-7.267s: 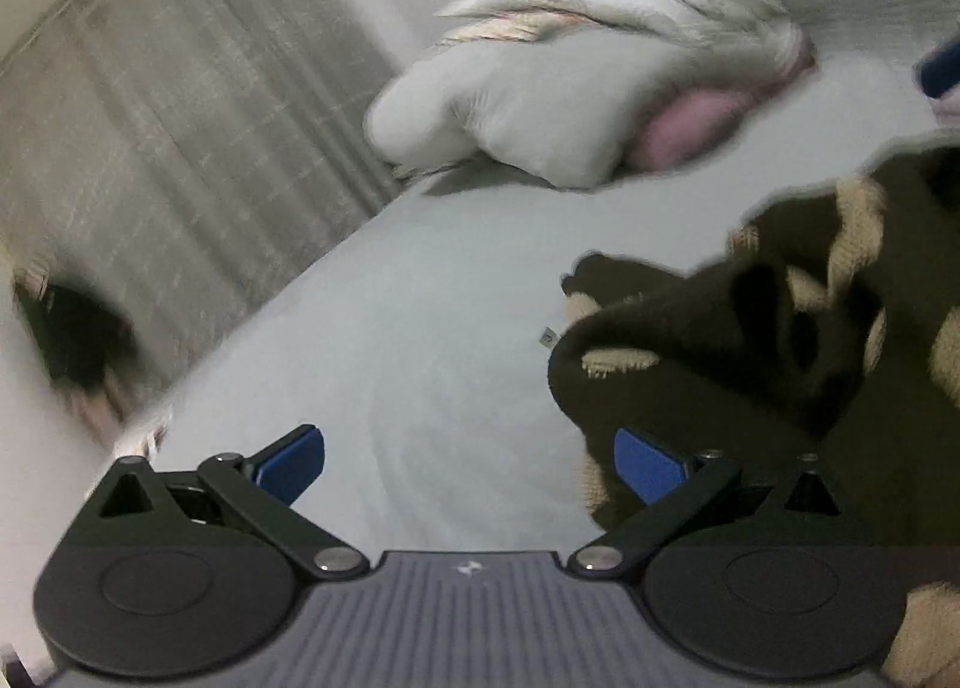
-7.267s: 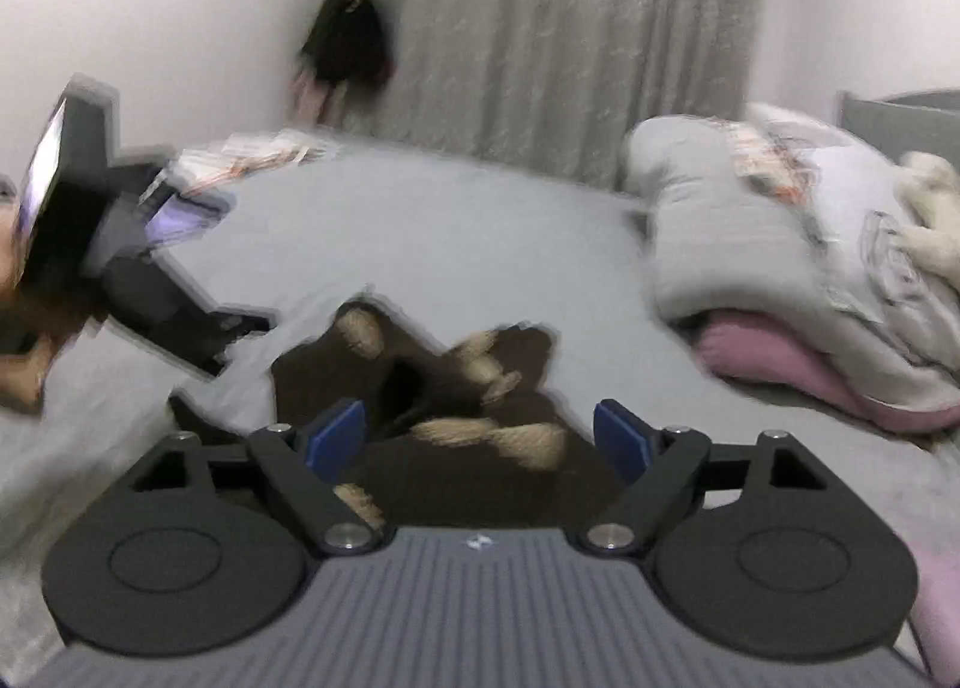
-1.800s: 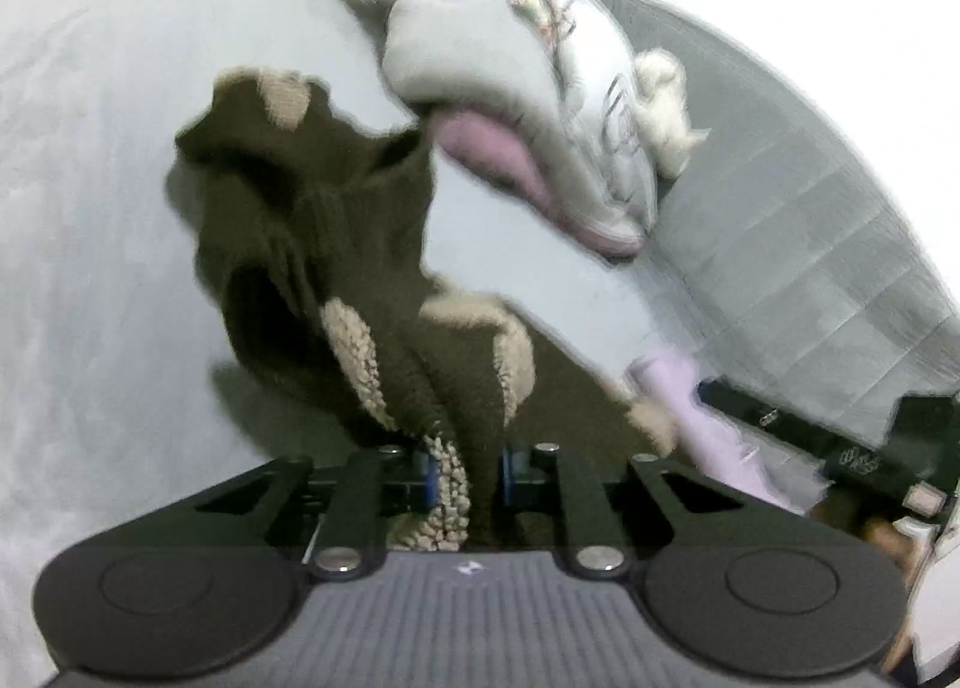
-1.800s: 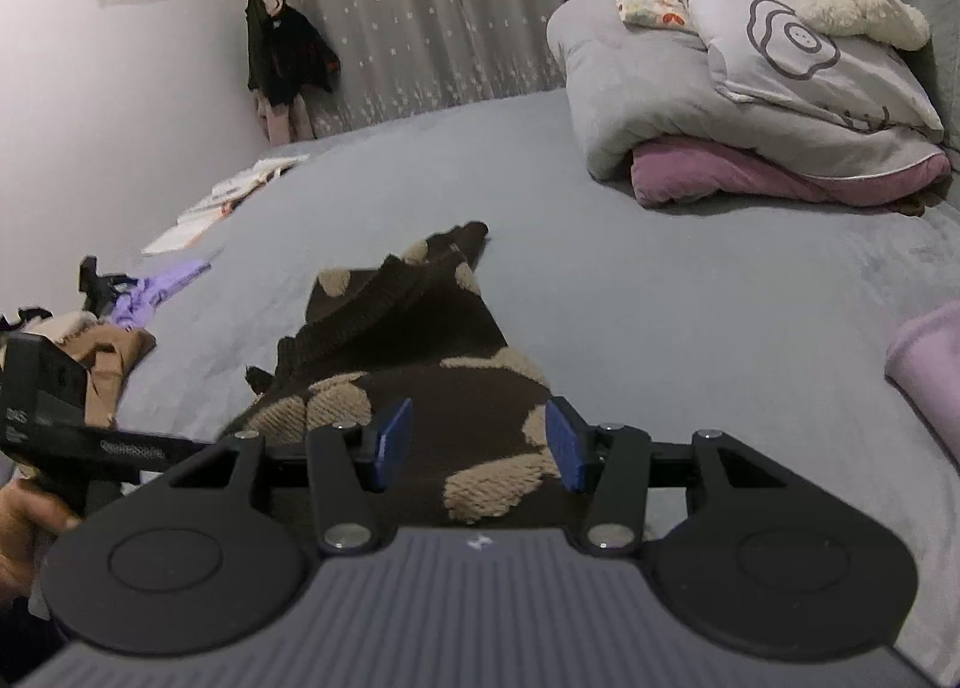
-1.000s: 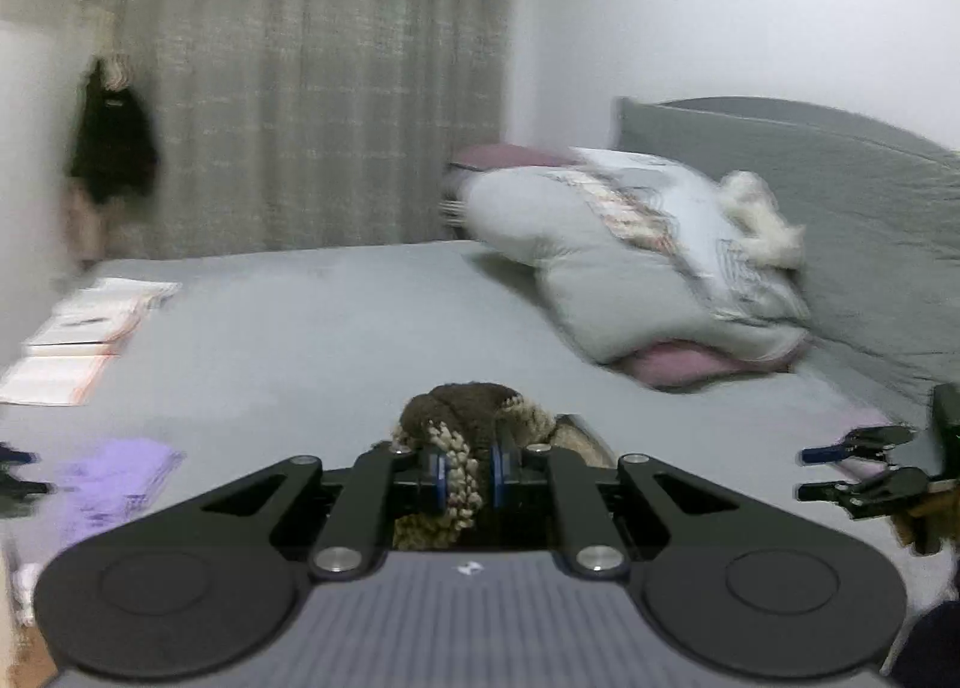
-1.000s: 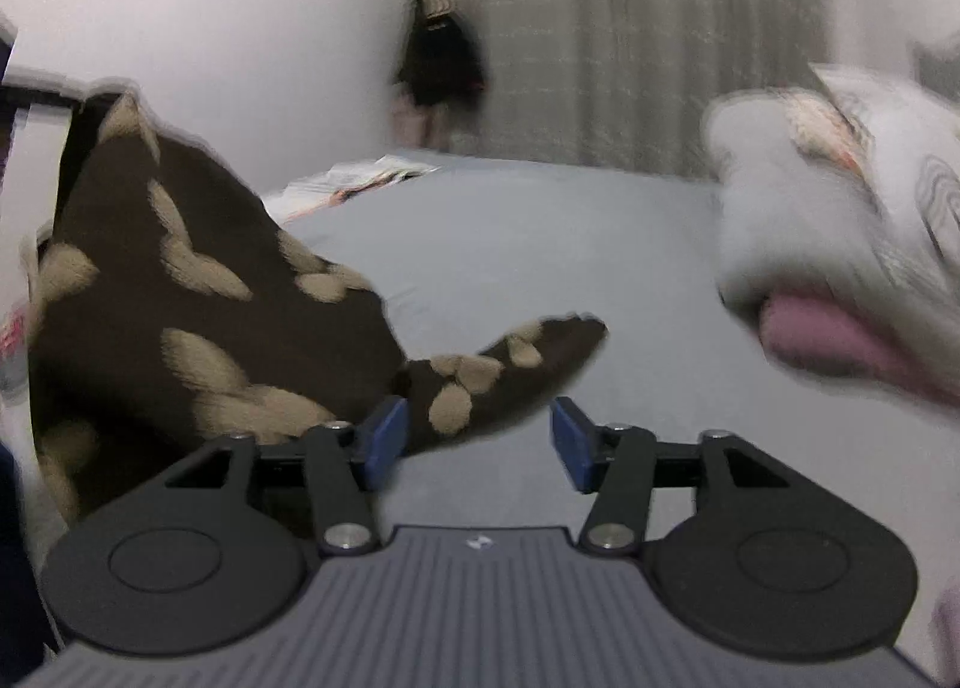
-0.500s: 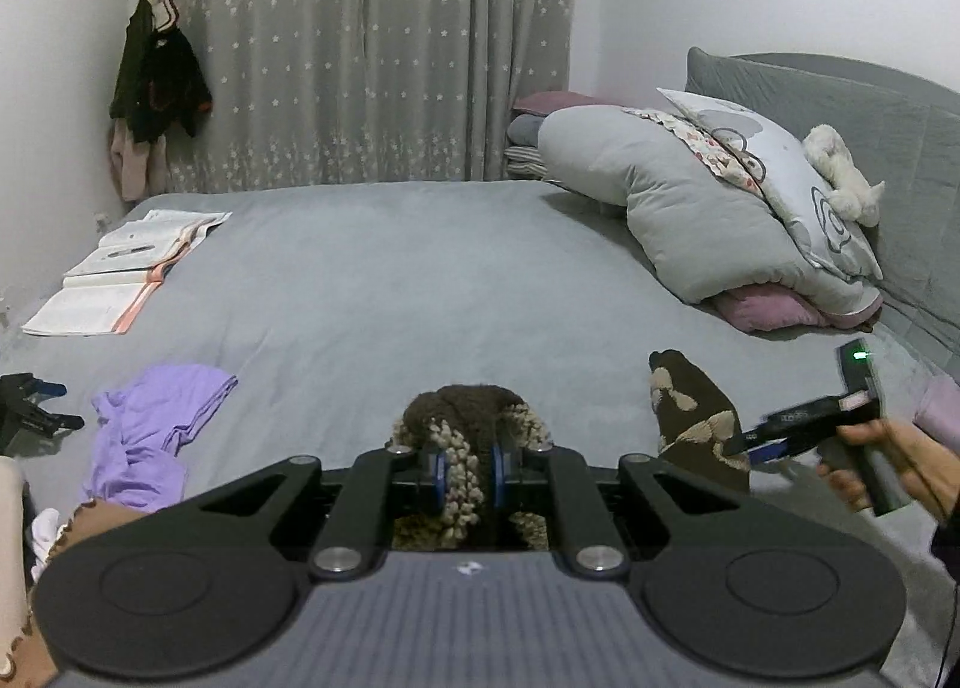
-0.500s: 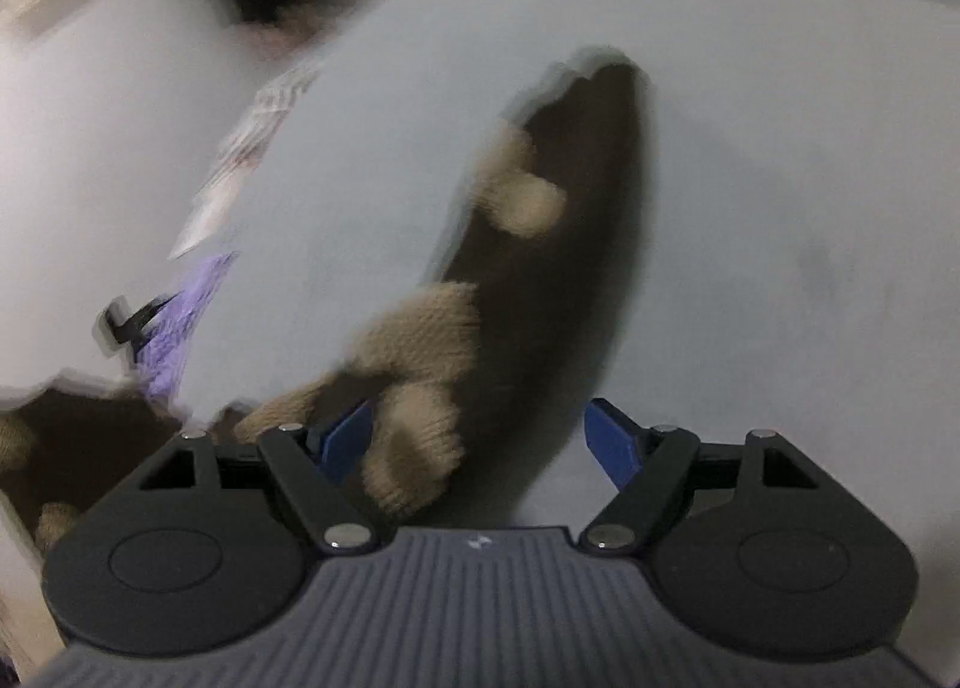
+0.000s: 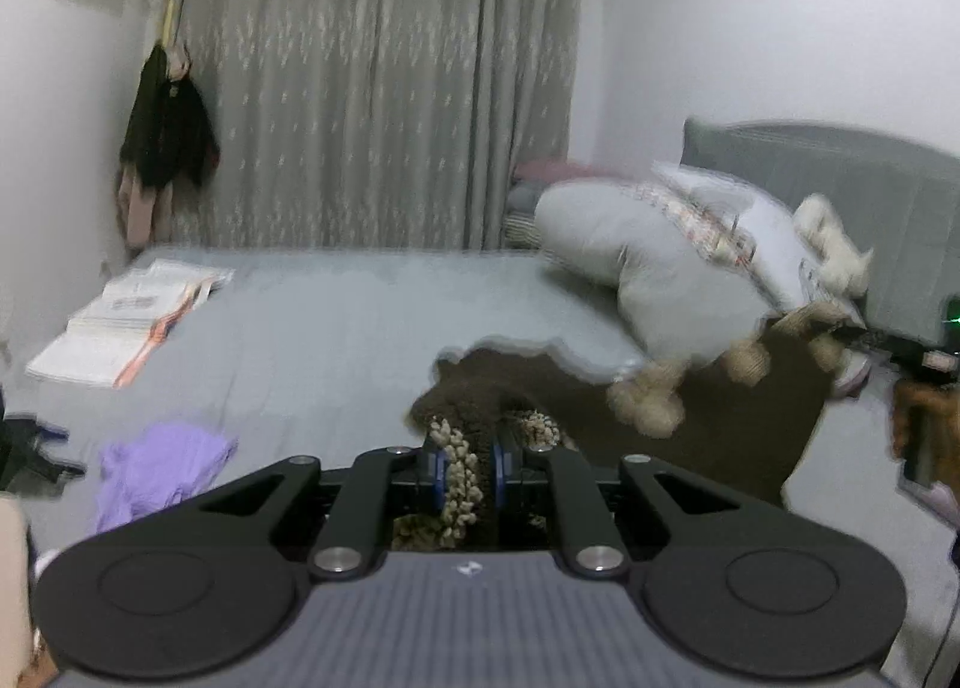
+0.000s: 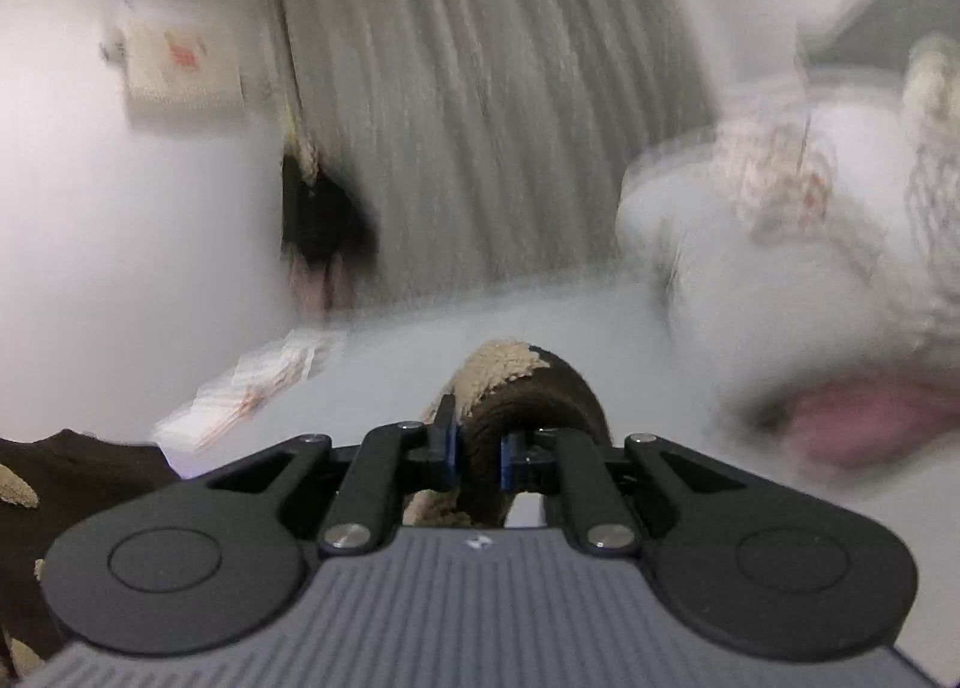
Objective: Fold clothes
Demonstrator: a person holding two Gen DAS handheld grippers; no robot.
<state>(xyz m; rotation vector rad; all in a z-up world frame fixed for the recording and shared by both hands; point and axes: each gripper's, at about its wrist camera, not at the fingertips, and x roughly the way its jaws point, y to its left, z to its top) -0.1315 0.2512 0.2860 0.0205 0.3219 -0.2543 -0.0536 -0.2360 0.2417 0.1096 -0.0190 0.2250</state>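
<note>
On my left wrist view, an open white book (image 9: 123,319) lies at mid left and a crumpled purple cloth (image 9: 159,469) at lower left on the grey bed (image 9: 336,322). My left gripper (image 9: 467,469) is clamped on the dark brown fleece garment with beige patches (image 9: 708,424), which stretches blurred toward the right edge, where its far end is cut off. In the smeared right wrist view, my right gripper (image 10: 478,457) pinches another fold of that garment (image 10: 528,394) at frame centre.

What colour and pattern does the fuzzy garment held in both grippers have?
The fuzzy garment is dark brown with scattered beige fleecy patches, clearest in the left wrist view.
</note>
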